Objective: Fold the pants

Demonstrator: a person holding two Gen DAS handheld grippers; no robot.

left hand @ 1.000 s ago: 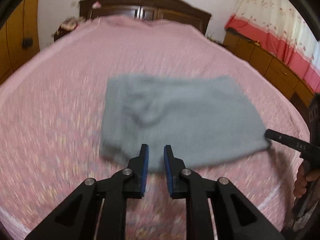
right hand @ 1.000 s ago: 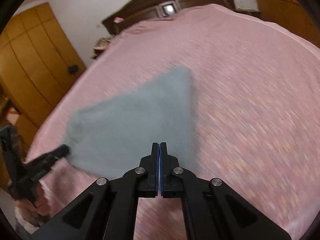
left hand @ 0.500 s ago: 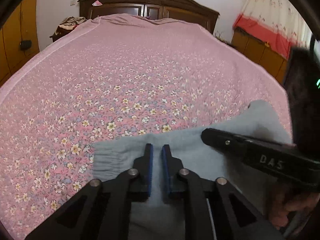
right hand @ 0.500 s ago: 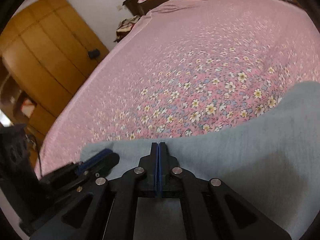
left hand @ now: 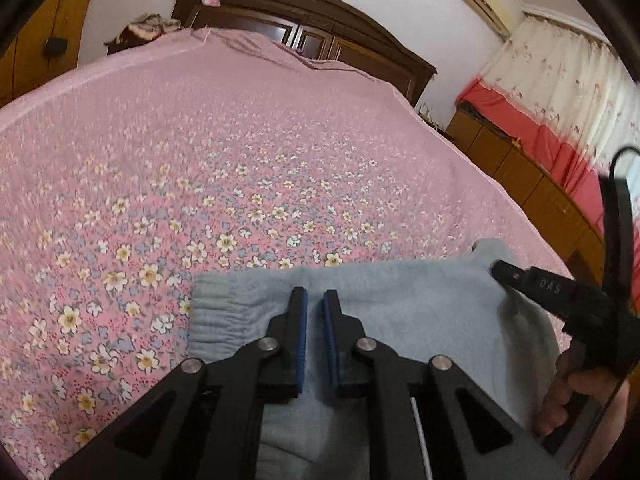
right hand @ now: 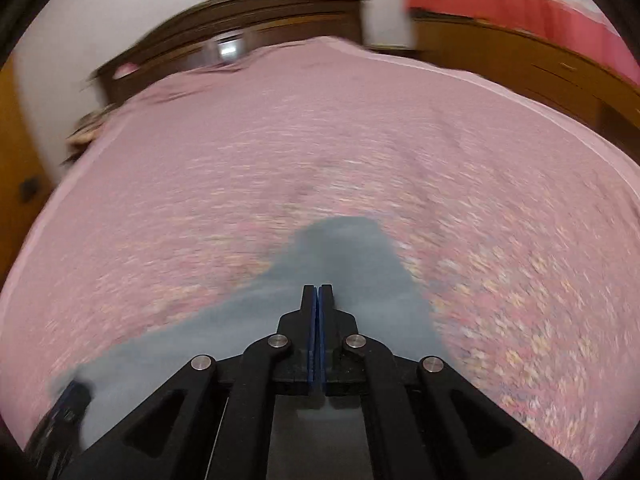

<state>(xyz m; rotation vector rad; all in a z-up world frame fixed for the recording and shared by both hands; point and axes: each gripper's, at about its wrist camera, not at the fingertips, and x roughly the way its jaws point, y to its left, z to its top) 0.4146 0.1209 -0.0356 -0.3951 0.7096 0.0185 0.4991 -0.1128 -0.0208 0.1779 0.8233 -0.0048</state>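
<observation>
Nearest, the left hand-held gripper (left hand: 314, 300) shows its blue-padded fingers set slightly apart with nothing between them, poised over the light grey-blue knitted pants (left hand: 400, 304). The pants lie folded at the near edge of the pink floral bed (left hand: 200, 160), with the ribbed elastic waistband (left hand: 216, 316) at 9 o'clock of the left fingers. At 3 o'clock in the left wrist view, the right hand-held gripper (left hand: 498, 268) has its black tip at the far right corner of the cloth. From the right wrist view, that gripper (right hand: 318, 292) has its fingers pressed together; whether cloth is pinched between them cannot be told, as the view is blurred. Farther off, at 12 o'clock, stands the dark wooden headboard (left hand: 304, 12). At 2 o'clock hang red-and-cream curtains (left hand: 560, 96).
</observation>
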